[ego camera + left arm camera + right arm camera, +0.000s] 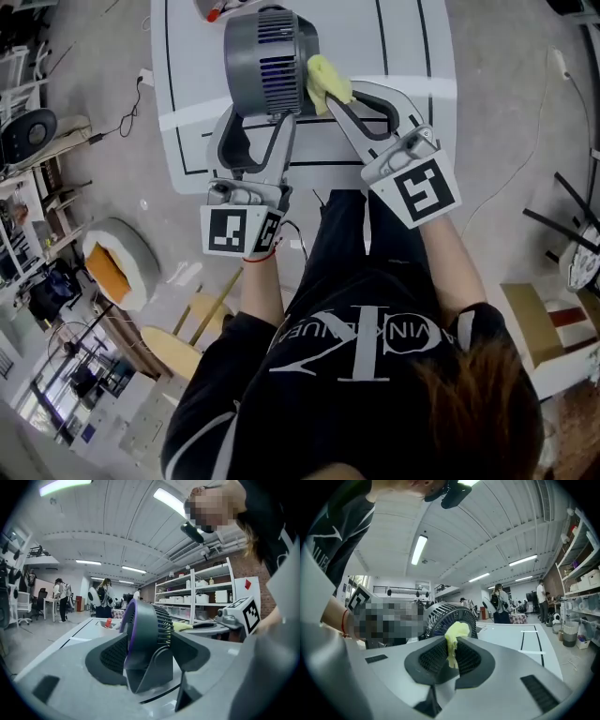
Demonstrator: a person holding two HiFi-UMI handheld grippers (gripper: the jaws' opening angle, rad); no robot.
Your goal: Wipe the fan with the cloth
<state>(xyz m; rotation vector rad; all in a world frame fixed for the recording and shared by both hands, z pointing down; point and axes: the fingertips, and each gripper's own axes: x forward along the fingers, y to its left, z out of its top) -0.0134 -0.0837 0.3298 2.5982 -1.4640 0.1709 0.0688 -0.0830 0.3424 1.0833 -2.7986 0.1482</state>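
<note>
— Where is the fan?

— The fan (267,61) stands upright on the white table (412,56), its grille turned toward my right side. My left claw (260,120) is spread wide around its stand, and both pads look to be pressing it, so I count it as steadied.

— And the cloth?

— The yellow cloth (328,82) is pinched tight in my right claw (332,94), with a bunched tuft against the grille's edge. I judge the wiping itself is in hand. The next move calls for dragging that tuft across the bars lightly enough that the fan doesn't twist out of my left hold.

— What can't you make out?

— From above, the fan's body covers its base. How firmly the cloth bears on the grille I can't tell. A red thing (214,11) at the table's far end is cut off.
</note>
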